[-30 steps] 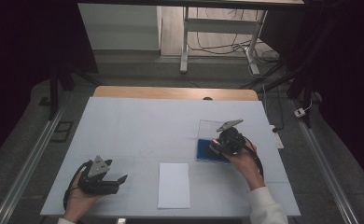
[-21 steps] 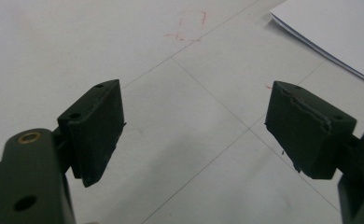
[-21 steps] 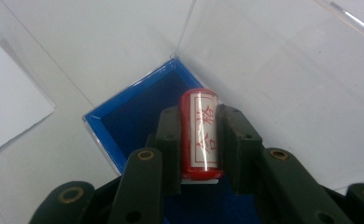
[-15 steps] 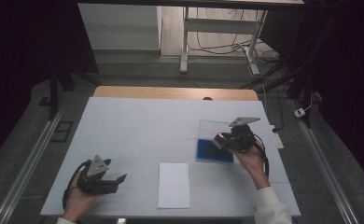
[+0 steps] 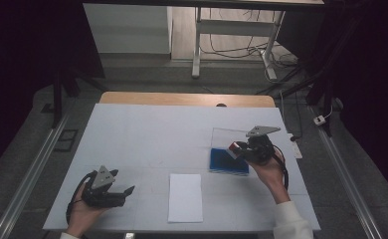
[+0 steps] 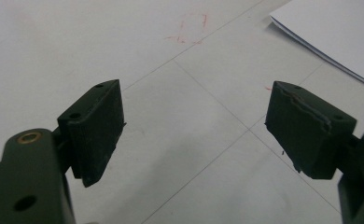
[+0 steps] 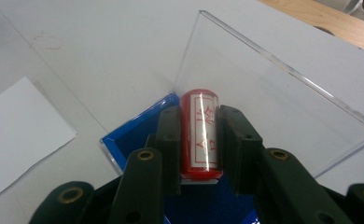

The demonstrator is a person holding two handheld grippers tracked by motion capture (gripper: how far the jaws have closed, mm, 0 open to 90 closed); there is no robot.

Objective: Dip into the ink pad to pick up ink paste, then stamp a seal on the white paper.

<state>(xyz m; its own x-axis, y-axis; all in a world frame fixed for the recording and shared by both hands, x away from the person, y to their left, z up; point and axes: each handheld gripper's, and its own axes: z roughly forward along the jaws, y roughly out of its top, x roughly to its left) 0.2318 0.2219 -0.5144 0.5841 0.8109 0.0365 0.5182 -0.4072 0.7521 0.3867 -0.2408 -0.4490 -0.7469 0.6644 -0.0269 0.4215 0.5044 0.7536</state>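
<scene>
- The right gripper [image 7: 199, 144] is clamped on a small red stamp [image 7: 199, 133], a short cylinder with a white label printed with red characters; its jaws press on the two long sides.
- In the high view the stamp [image 5: 235, 147] is held just above a blue ink pad [image 5: 227, 161] at the right of the table [image 5: 147, 129], with the pad's clear lid [image 7: 273, 93] standing open on the far side.
- The stamp looks light, rigid and smooth, likely plastic, so it could slip or roll between the pads; a hold across mid-body, as now, seems the safest.
- The left gripper [image 6: 194, 130] rests at the near left with its jaws wide apart and nothing between them.
- A white sheet of paper [image 5: 185, 197] lies near centre, thin, limp and easily shifted.
</scene>
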